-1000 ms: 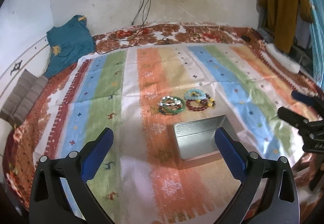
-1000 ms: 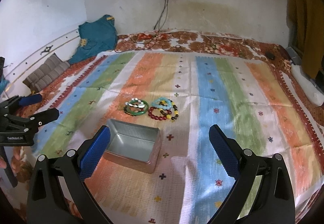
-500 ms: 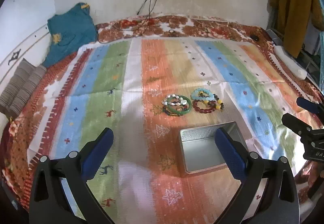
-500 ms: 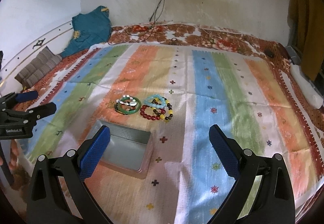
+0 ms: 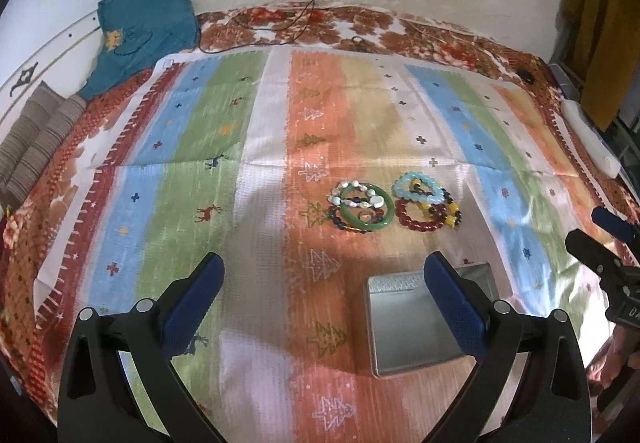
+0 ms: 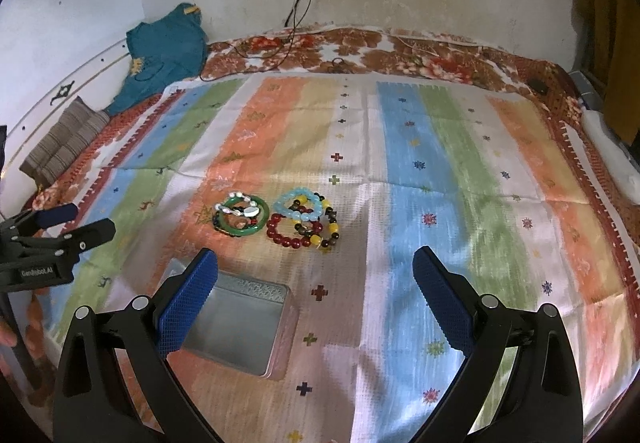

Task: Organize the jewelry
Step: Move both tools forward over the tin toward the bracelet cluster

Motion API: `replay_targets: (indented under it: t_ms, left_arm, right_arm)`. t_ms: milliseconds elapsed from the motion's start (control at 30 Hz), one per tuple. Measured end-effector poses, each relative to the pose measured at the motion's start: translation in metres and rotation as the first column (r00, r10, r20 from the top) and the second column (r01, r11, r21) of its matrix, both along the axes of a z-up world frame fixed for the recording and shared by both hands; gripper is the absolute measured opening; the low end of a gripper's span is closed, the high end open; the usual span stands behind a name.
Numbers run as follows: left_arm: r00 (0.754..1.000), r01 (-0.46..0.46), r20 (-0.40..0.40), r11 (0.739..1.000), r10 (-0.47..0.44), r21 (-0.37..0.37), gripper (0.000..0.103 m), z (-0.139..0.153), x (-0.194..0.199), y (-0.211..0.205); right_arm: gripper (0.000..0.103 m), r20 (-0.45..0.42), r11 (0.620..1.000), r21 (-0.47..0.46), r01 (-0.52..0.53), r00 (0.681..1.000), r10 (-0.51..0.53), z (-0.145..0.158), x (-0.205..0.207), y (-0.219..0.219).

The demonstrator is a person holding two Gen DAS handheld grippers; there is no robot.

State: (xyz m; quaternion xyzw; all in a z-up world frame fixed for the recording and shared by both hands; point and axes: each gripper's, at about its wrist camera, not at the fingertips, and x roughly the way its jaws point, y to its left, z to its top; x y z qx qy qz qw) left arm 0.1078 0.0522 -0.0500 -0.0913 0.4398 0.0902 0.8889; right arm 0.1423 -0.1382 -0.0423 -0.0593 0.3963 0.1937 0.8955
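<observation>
Step in hand looks like the first pick; nothing is in the metal tin (image 6: 236, 323) yet; best bet is to drop onto one outer ring, e.g. the red bead bracelet (image 6: 294, 233), pinch a single strand, lift clear of the overlapping ones. Bracelets lie in two touching heaps on the striped cloth (image 6: 440, 171), just beyond the tin; green bangle (image 5: 366, 209) on the left heap. Left gripper (image 5: 322, 297) spread wide, holding nothing; right gripper (image 6: 316, 293) likewise wide, empty, touching nothing.

tin (image 6: 236, 323) on cloth (image 6: 440, 171), near edge | bracelets (image 6: 276, 219) just behind tin, two touching clusters side by side | garment (image 6: 164, 51) far left corner
</observation>
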Motion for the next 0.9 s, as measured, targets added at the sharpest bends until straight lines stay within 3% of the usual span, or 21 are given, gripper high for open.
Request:
replay_targets:
  t_ms: [900]
  left_arm:
    - [0.994,-0.011,-0.112,0.999,0.007,-0.037,0.097,-0.043,0.074,0.023]
  right_arm:
    - [0.099,-0.076,0.997,-0.069,-0.039,0.997,0.034,-0.036,0.064,0.030]
